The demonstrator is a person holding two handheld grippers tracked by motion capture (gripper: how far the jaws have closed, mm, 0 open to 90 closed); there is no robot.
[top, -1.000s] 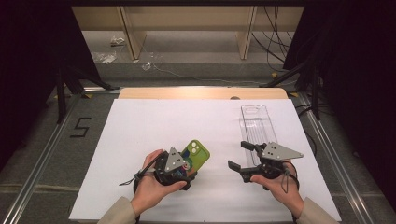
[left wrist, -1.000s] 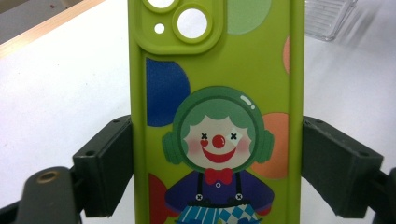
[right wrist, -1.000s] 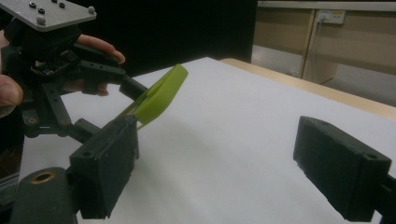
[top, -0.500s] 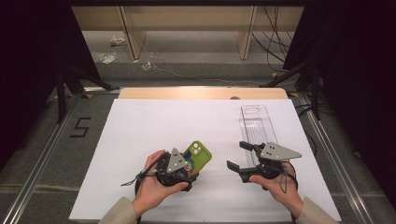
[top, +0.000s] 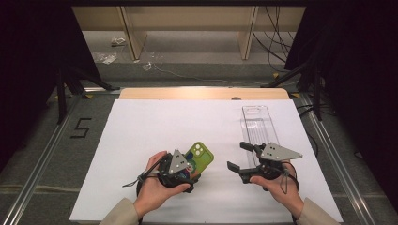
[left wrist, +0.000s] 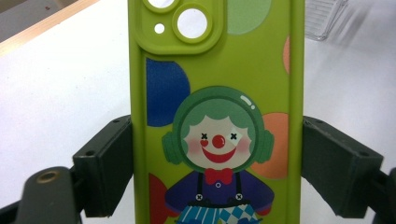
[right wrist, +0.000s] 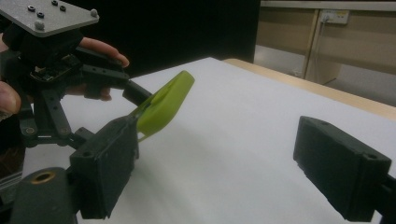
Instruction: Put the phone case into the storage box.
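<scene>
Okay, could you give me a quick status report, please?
Left gripper shut on green phone case, lifted off the table. Right gripper open, empty. Clear tray beyond it, nothing between.

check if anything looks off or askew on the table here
Nothing looks damaged or spilled. The green phone case is gripped across its sides by the left gripper, tilted up off the white table. The clear tray lies straight; the right gripper is open.

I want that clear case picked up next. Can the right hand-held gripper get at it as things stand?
Probably yes: the right hand-held gripper is open and empty, beside the clear case, with bare white table between.
</scene>
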